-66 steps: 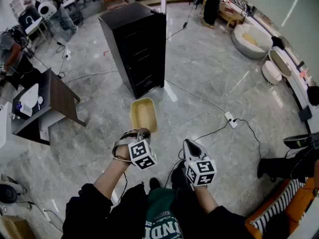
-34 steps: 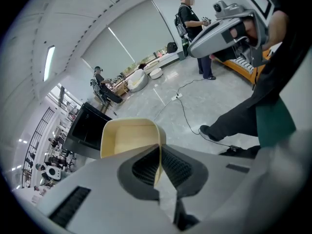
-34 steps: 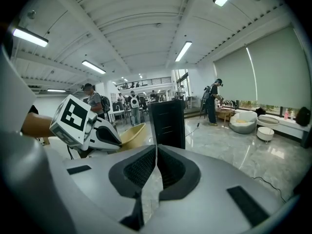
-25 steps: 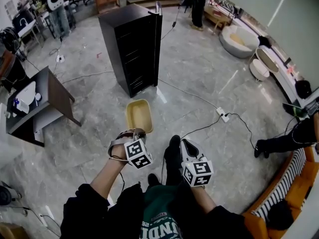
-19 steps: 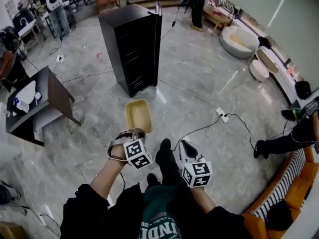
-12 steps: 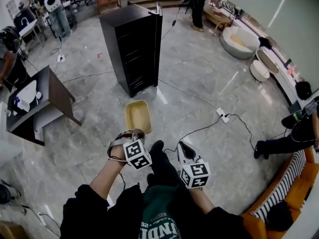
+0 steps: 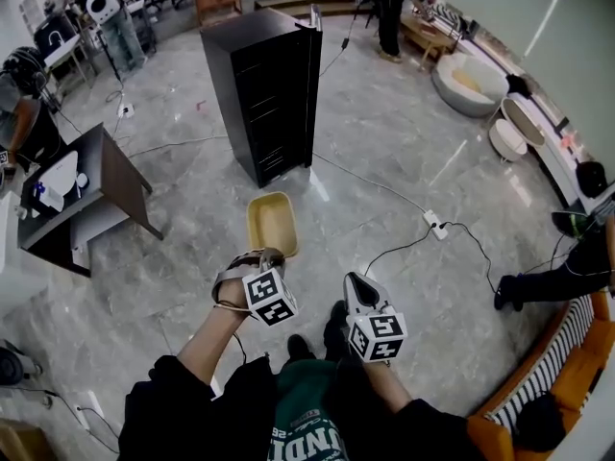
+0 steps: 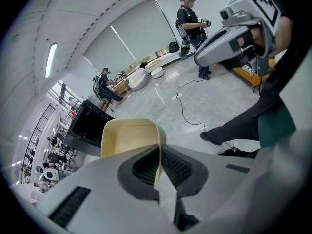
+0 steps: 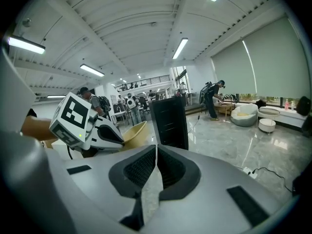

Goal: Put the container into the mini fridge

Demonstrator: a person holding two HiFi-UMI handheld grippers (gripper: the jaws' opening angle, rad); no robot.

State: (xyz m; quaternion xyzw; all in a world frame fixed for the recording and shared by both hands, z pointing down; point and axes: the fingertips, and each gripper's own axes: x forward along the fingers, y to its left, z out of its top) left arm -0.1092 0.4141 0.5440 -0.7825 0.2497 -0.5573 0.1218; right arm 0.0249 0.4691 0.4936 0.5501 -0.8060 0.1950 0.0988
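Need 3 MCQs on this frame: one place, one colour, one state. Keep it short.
1. Which one holds the container? A left; B right; C neither.
2. Container colour? A pale yellow; B red; C black.
3. Right hand-held gripper jaws? A wide apart; B shut on the container; C shut, empty.

Answers:
1 A: the left hand-held gripper clamps its rim.
2 A: pale yellow in all three views.
3 C: jaws meet with nothing between them.
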